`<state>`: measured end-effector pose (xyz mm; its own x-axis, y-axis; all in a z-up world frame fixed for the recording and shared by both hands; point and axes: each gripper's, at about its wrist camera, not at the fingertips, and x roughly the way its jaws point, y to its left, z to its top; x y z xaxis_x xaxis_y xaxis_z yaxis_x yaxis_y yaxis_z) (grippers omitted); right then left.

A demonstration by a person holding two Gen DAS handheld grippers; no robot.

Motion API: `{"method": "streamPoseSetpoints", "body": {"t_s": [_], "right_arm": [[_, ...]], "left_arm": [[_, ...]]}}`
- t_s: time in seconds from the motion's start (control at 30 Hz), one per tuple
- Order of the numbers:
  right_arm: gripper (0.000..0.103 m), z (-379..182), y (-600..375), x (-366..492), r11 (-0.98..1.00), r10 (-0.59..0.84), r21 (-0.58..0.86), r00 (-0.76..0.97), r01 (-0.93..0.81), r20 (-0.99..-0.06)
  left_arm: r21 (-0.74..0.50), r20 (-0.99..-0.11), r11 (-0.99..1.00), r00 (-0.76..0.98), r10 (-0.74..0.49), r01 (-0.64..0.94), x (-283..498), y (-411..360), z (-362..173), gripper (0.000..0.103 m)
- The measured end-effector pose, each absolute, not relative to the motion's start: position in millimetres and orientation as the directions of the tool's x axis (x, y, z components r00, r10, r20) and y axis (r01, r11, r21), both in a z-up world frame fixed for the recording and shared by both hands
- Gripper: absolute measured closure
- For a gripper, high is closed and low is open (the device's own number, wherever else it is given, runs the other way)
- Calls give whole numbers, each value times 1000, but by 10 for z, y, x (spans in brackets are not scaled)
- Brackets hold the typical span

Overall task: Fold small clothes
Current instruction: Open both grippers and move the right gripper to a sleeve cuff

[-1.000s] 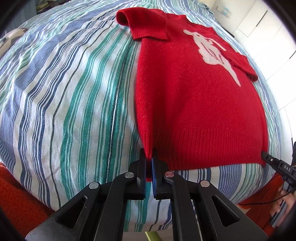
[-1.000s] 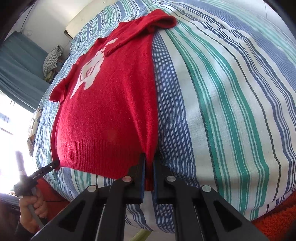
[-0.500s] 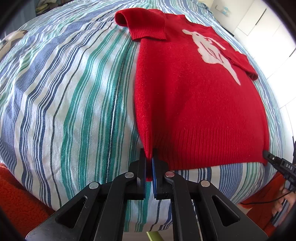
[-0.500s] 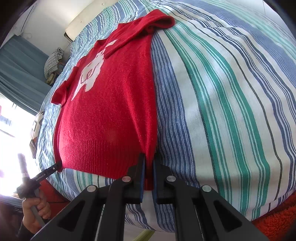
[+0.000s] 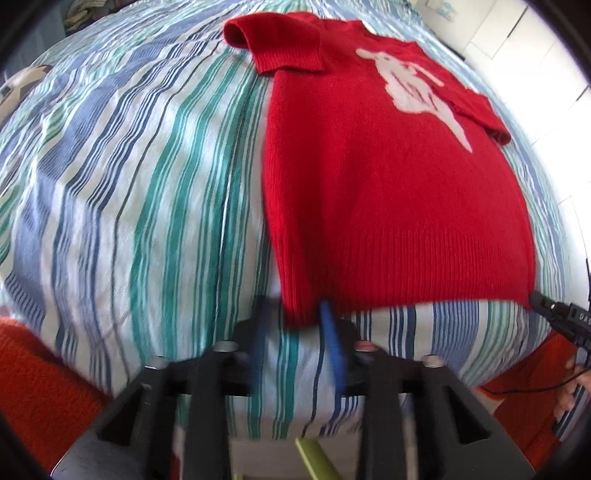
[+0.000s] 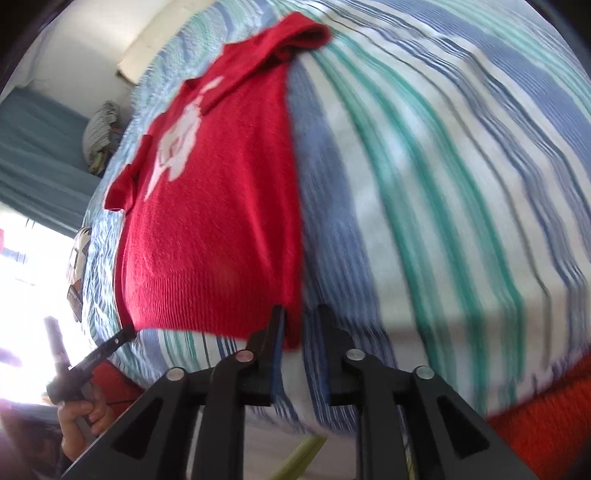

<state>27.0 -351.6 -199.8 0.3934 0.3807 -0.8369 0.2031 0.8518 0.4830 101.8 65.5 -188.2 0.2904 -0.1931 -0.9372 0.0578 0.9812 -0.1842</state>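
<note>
A red knitted sweater (image 5: 388, 177) with a white animal motif (image 5: 410, 88) lies spread flat on the striped bed cover (image 5: 147, 166), hem toward me. My left gripper (image 5: 293, 314) is at the hem's left corner. Its jaws are opening, and the corner lies loose between them. In the right wrist view the sweater (image 6: 214, 229) fills the left half. My right gripper (image 6: 299, 317) is at the hem's right corner, jaws also opening. That corner hangs between them, beside the left pad. Each view shows the other gripper's tip at the opposite hem corner.
Orange fabric (image 5: 40, 384) shows below the bed's near edge on both sides. A hand (image 6: 81, 417) holds the left gripper's handle. White cupboards (image 5: 517, 33) stand beyond the bed. A teal curtain (image 6: 33, 155) and a striped bundle (image 6: 99, 136) lie by the far end.
Both grippers were shut on the sweater's hem corners; both have now spread their jaws and let the cloth go. The sweater has stayed where it lay.
</note>
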Motion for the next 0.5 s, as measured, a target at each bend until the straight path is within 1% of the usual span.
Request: {"method": "streamPoseSetpoints", "body": {"t_s": [0.03,0.07,0.1,0.17,0.23,0.27,0.33,0.4,0.43,0.5], "right_arm": [[68,-1944,-3586,218,848,370,476,383,233,-847],[63,-1855,-3667,165,860,326,439,381,260,-865],[58,-1762,-3720,134,881,273,389,382,269,-883],[58,-1441,-3788,154,945,123,232,409,230,-904],[57,-1051,-3729,335,990,6,72,464,124,-886],[56,-899,-3667,459,997,-17,20,490,71,-872],[50,-606,-3430,797,996,-27,-70,554,-57,-832],[49,-469,-3122,1140,977,16,-116,604,-179,-797],[49,-468,-2918,1343,958,54,-133,616,-253,-786],[49,-625,-2571,1755,924,116,-133,596,-357,-794]], "left_arm": [[-164,-944,985,282,-171,51,960,669,-1845,41],[-137,-945,990,294,-144,43,881,693,-1780,38],[-113,-939,993,323,-121,44,786,730,-1685,38],[-84,-917,996,388,-93,39,662,820,-1501,36],[-65,-894,998,444,-60,5,620,927,-1382,31],[-60,-880,998,473,-41,-26,627,995,-1320,28],[-77,-849,993,528,-19,-89,673,1141,-1238,27],[-106,-832,983,555,-5,-150,738,1264,-1235,26],[-116,-828,979,561,-4,-165,757,1298,-1255,26],[-116,-829,975,559,10,-190,777,1372,-1349,26]]}}
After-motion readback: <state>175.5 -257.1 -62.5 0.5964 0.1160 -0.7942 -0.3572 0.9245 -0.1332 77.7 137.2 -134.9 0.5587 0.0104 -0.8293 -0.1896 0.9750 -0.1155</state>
